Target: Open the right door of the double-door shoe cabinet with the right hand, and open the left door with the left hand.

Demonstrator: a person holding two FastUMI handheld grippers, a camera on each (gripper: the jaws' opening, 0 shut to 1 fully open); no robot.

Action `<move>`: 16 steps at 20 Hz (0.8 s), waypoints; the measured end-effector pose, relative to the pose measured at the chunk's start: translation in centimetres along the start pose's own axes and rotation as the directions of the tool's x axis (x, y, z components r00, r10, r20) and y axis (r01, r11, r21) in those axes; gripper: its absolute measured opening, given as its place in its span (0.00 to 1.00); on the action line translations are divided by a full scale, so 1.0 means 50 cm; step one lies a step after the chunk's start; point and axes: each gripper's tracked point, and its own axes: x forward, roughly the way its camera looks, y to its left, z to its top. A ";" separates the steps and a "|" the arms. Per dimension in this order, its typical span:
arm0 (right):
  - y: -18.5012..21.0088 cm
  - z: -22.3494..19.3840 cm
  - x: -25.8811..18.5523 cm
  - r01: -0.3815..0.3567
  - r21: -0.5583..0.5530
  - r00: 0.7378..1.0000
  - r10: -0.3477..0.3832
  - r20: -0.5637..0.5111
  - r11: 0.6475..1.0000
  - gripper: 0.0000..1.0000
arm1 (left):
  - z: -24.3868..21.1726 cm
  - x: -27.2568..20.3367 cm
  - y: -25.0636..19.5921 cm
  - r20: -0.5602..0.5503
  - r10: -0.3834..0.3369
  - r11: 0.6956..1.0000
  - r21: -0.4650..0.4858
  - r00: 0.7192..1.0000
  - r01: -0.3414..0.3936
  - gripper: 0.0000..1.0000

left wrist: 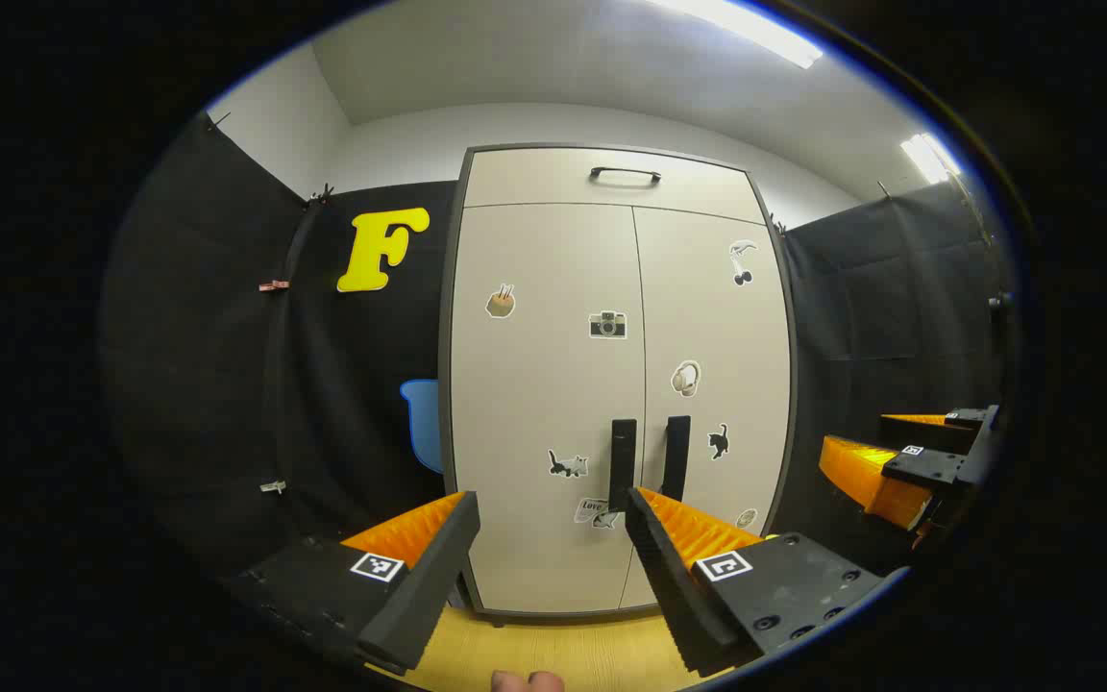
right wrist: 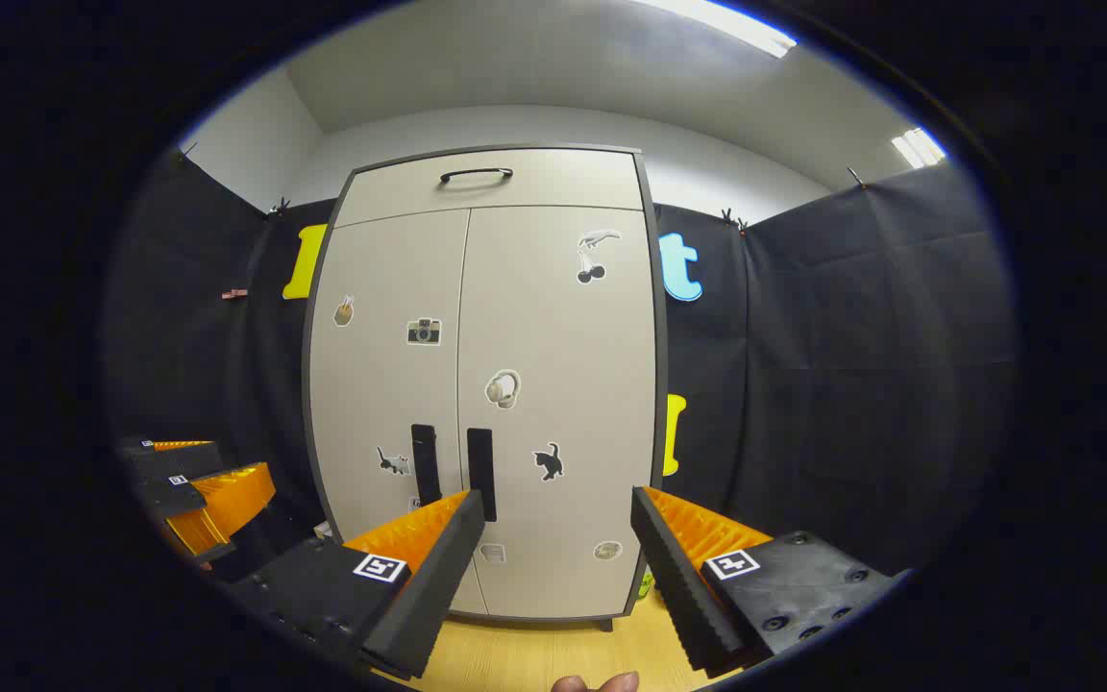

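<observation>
A tall beige shoe cabinet (left wrist: 553, 384) (right wrist: 515, 317) stands ahead with both doors closed and stickers on them. The left door's dark vertical handle (left wrist: 622, 463) (right wrist: 425, 464) and the right door's handle (left wrist: 676, 457) (right wrist: 480, 460) sit side by side at the centre seam. My left gripper (left wrist: 550, 524) is open, short of the cabinet, aimed near the left handle. My right gripper (right wrist: 553, 524) is open too, short of the right door, its left fingertip overlapping the right handle in the image. In the left gripper view the right gripper (left wrist: 909, 466) is off to the right; in the right gripper view the left gripper (right wrist: 198, 490) is at lower left.
A drawer with a black handle (left wrist: 625, 175) (right wrist: 476, 174) tops the cabinet. Black cloth walls flank it on both sides. The wooden floor (left wrist: 553, 654) (right wrist: 534, 654) runs under the cabinet. A fingertip (left wrist: 527, 680) (right wrist: 597, 683) shows at the bottom of each view.
</observation>
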 end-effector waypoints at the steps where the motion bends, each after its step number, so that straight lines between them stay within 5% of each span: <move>1: 0.000 -0.001 0.001 0.000 0.000 1.000 0.000 0.000 1.000 0.96 | -0.002 0.001 0.001 -0.001 0.001 1.000 0.000 1.000 -0.001 0.94; 16: 0.022 -0.010 0.019 -0.016 0.007 1.000 0.016 -0.015 1.000 0.96 | -0.008 0.008 0.017 -0.011 0.010 1.000 0.004 1.000 -0.009 0.94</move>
